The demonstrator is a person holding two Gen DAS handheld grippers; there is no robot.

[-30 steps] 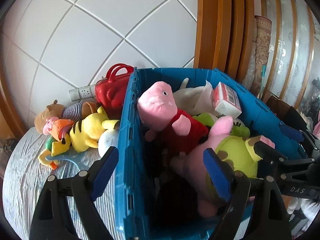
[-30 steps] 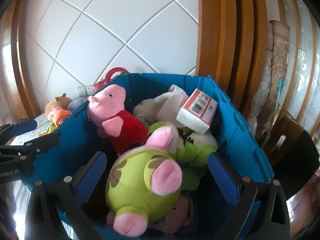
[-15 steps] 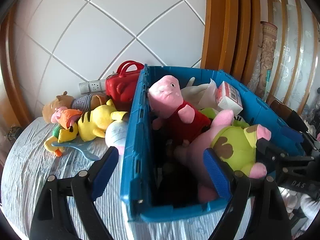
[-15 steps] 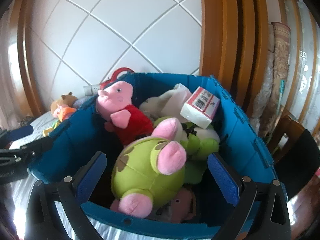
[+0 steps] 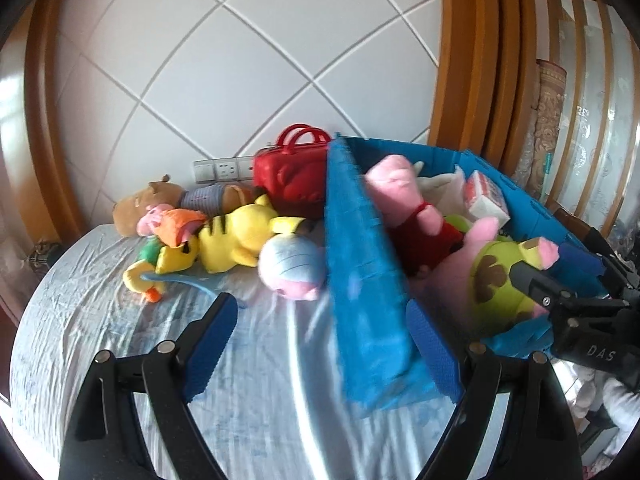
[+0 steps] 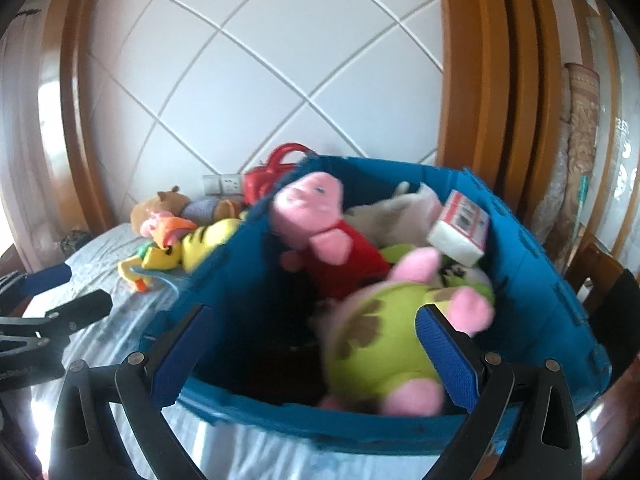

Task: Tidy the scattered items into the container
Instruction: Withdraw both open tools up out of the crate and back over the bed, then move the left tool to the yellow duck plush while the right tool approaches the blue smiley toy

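- The crate sits on the bed.
- Plush toys lie left of it; the handbag is behind them.
- More toys and a tissue pack lie inside the crate.

Both tools, the left tool and the right tool, are now farther back from the blue container, so more of the bed sheet and the container's near edge come into view, which were hidden before.
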